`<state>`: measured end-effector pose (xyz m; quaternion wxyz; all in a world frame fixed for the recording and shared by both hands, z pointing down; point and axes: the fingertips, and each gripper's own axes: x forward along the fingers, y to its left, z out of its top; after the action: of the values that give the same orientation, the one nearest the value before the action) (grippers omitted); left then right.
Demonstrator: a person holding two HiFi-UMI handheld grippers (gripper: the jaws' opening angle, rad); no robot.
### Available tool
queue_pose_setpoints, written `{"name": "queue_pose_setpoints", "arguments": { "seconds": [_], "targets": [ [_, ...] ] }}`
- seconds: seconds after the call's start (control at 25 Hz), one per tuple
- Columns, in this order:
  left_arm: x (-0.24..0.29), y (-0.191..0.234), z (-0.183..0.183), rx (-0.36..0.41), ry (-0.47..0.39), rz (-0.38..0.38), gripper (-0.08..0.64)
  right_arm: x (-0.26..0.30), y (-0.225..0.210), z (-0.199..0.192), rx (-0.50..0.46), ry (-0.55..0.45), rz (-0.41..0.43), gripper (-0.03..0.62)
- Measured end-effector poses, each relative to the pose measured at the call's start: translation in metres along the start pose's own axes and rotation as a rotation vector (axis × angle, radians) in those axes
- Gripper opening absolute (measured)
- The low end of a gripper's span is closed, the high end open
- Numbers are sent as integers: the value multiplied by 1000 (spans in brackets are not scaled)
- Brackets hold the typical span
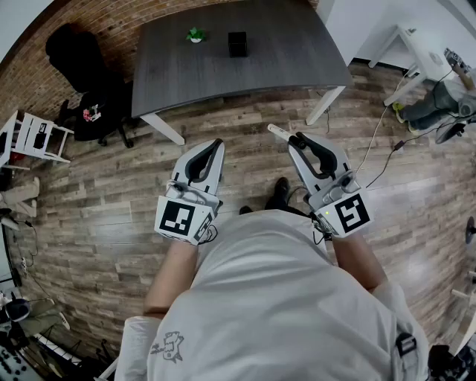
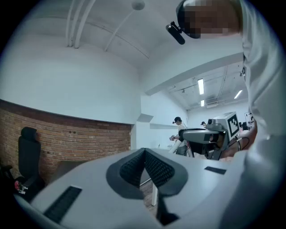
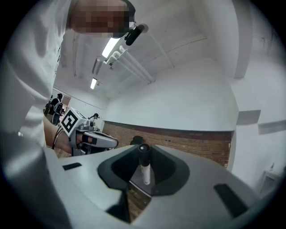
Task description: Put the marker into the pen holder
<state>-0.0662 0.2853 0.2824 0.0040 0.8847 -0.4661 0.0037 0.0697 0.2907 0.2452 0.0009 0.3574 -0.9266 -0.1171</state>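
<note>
head view: person stands on the wood floor (image 1: pixel 104 223), well apart from the dark grey surface (image 1: pixel 290 52) at the top of the picture. both grippers are held up in front of the torso, side by side, over the floor and not over the surface.

right gripper (image 1: pixel 299 140): clamped on the marker (image 1: pixel 278 133). in the head view the white barrel sticks out of the jaw tips toward the left gripper. right gripper view: marker (image 3: pixel 144 166) is pinched between the two pads, black end up, white barrel below, roughly upright between the jaws.

left gripper (image 1: pixel 216 144): left gripper view shows the ribbed pads together, meeting in a point, nothing between them.

pen holder (image 1: pixel 237 43): black, upright on the surface near its far middle, well apart from the marker. just beside it on the left, a small green plant (image 1: pixel 195 34) in a white pot.

surroundings: black office chair (image 1: pixel 83 71) against the brick wall (image 1: pixel 97 11) at upper left; white chair (image 1: pixel 30 135) at the left edge; white table (image 1: pixel 416 46) at upper right with cables on the floor near it.
</note>
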Motion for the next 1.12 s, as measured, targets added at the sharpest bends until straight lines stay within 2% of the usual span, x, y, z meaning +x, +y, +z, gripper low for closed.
{"name": "queue_pose_setpoints", "arguments": {
  "seconds": [0.36, 0.6, 0.76, 0.92, 1.12],
  "targets": [
    [6, -3, 2, -1, 5, -10, 11, 1, -6, 1, 5, -1, 0, 83],
    [25, -10, -1, -5, 16, -19, 11, 1, -19, -5, 62, 6, 5, 83],
    [44, -10, -5, -7, 30, -23, 11, 2, -39, -14, 56, 11, -6, 83],
    [64, -8, -13, -16, 53, -18, 11, 5, -57, -25, 96, 15, -4, 83],
    [106, -9, -19, -18, 79, -19, 11, 9, -96, -42, 106, 23, 1, 83]
  ]
}}
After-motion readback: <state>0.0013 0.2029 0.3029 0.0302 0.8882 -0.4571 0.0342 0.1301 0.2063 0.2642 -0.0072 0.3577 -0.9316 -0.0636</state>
